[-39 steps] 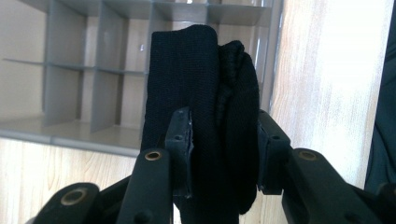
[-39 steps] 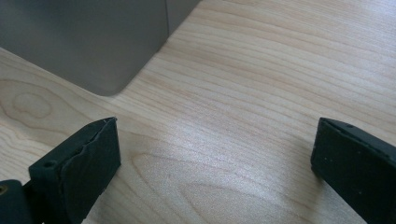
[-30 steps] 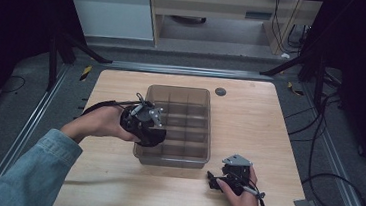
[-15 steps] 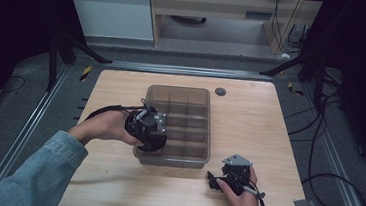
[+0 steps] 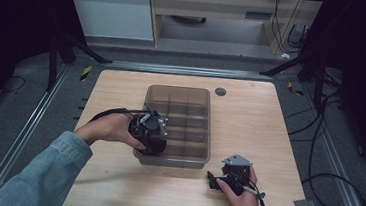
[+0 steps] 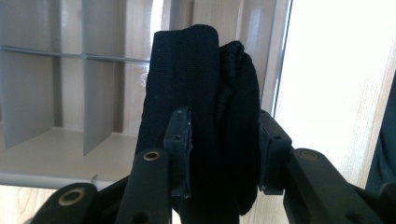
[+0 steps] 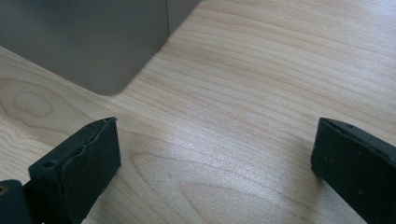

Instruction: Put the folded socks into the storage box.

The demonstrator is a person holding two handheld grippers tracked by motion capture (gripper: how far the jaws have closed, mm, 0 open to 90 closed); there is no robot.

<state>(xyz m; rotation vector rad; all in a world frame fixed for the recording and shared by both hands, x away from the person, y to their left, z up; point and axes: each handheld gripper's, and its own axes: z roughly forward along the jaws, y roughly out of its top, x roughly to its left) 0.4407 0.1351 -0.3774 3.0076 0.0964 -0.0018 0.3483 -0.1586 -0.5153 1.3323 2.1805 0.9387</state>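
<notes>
left tongs (image 6: 224,154) pinching rolled black knitted fabric bundle (image 6: 201,93), at near-left corner of translucent grey plastic divided bin (image 5: 201,157) | right tongs (image 7: 215,163) spread, resting on light wooden table (image 5: 250,114) | step: lowering bundle into corner cell | next: sink straight, then release | room: bin wall and divider close; table beyond open

On the desk (image 5: 121,92) the divided bin (image 5: 179,125) stands near the centre, w/ a small round disc (image 5: 220,92) just behind its far right corner. The left tool (image 5: 149,132) is at the bin's near left corner, w/ a folded cloth (image 6: 205,116) between its jaws, over the bin's edge compartment. The right tool (image 5: 213,178) sits on the desk in front of the bin's near right corner, apart from it.
</notes>
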